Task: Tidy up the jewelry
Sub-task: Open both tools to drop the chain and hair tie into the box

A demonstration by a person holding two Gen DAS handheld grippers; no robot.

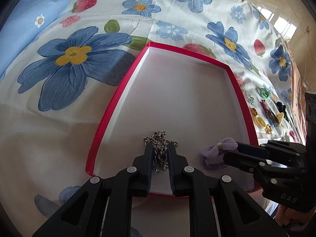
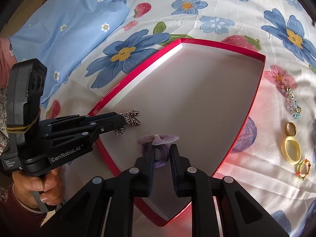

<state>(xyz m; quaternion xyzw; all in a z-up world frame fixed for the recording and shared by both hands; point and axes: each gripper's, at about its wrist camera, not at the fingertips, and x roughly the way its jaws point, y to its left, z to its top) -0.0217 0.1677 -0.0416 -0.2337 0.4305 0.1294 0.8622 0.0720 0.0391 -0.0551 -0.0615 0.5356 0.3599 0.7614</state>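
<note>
Between the left gripper's narrowly parted fingers hangs a silver chain, bunched and pinched over the red-rimmed box. Beside it, the right gripper closes round a lilac scrunchie (knotted bow on top) resting on the box's white floor. Beyond the box's right wall, only the right wrist view clearly shows a beaded chain, yellow rings and a small multicoloured ring on the floral sheet.
</note>
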